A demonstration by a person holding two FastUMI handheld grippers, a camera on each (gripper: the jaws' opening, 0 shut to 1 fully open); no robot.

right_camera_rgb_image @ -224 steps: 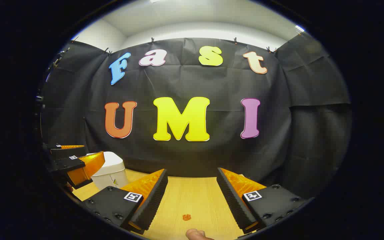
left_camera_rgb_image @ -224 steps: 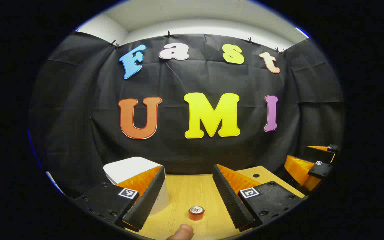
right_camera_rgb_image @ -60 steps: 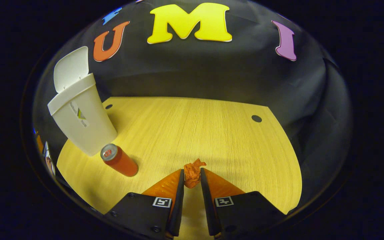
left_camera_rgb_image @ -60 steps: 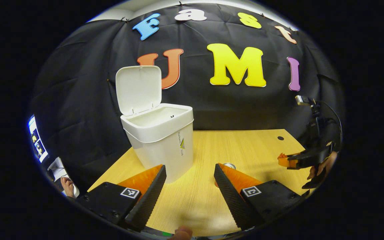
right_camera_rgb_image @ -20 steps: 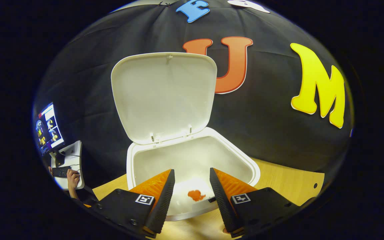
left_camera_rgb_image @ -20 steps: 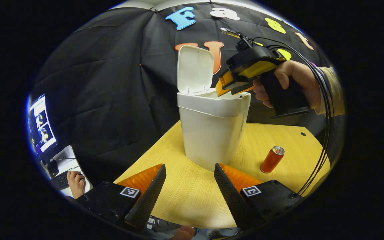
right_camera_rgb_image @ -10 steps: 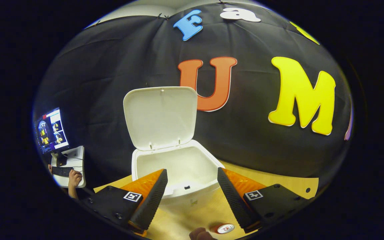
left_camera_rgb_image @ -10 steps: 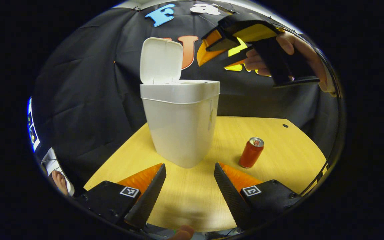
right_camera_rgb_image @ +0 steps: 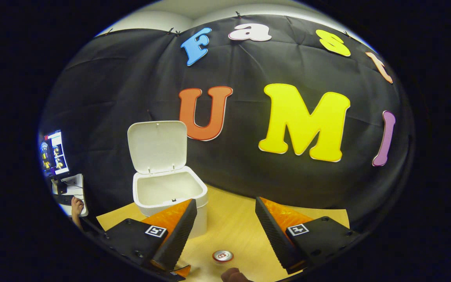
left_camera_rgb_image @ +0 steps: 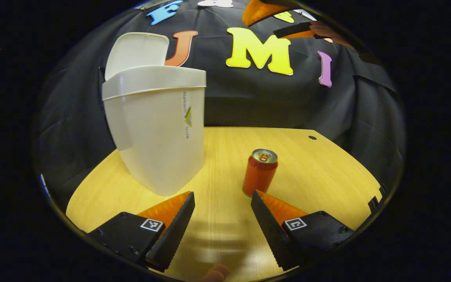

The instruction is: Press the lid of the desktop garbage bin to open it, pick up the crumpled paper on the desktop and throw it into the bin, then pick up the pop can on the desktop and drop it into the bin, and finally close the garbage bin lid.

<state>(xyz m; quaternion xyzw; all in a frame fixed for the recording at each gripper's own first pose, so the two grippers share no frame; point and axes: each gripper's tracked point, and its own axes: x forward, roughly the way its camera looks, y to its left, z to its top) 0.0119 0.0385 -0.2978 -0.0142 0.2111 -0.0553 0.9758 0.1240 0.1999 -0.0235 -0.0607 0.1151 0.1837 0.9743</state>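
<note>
Black cloth wall behind, wooden table [left_camera_rgb_image: 327,172] in front carrying one white bin [left_camera_rgb_image: 157,129] and one red can [left_camera_rgb_image: 260,171]. A monitor [right_camera_rgb_image: 55,153] sits far left in the right gripper view, with a person's hand [right_camera_rgb_image: 77,204] at a keyboard beside it.

Change: a second ago the right tool [right_camera_rgb_image: 222,227] hung over the open bin with the orange paper ball lying on the bin floor; now it has pulled back and up, jaws spread wide, nothing between them. The paper is not visible in the bin from this angle, so it presumably lies inside. Paper step looks done. In the left gripper view the right tool [left_camera_rgb_image: 278,17] shows at the top edge, well above the table.

The left tool [left_camera_rgb_image: 221,219] has swung toward the can and dropped lower; jaws are wide apart and empty, the can standing upright just beyond its right finger [left_camera_rgb_image: 272,221], not yet between the fingers. Bin sits to the can's left, near but apart. From the right gripper view the can top [right_camera_rgb_image: 222,256] shows low between the right tool's fingers.

Lid [right_camera_rgb_image: 157,145] stands upright, open, hinged at the back of the bin.

Counts: one bin, one lid, one can, two tools, one table. Likely next: can pickup with the left tool, then drop, then lid shut.
</note>
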